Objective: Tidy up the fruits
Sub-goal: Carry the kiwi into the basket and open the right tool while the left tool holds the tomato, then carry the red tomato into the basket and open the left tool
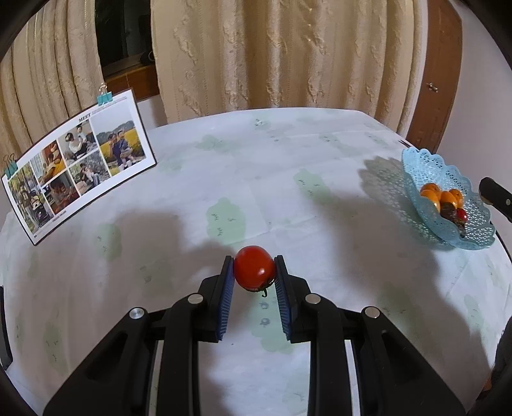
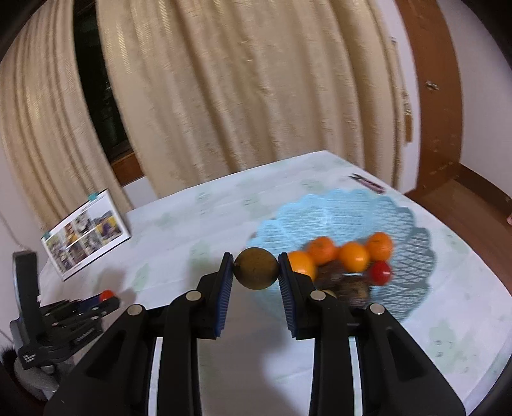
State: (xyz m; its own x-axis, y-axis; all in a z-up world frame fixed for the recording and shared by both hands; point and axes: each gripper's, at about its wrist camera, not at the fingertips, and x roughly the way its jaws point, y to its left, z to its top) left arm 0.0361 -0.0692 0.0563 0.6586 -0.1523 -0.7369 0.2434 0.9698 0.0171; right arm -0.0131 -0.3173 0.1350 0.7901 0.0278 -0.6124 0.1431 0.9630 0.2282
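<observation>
Between left tongs [image 1: 254,267], tomato [image 1: 254,267] clamped

text: "MEET" | on: photo card [image 1: 80,166] top edge

Home, living or dining room.
Cream textured curtains [image 1: 275,54] cover the wall from 10 to 2 o'clock, dark window [image 1: 123,30] showing in the gap. Counter [image 1: 288,166] has a white cloth with pale green print. Clipped family photo sheet [image 1: 80,166] stands at 9 o'clock, blue lace fruit basket [image 1: 416,169] at 3 o'clock, brown wooden door frame [image 2: 428,96] at 2 o'clock.
</observation>
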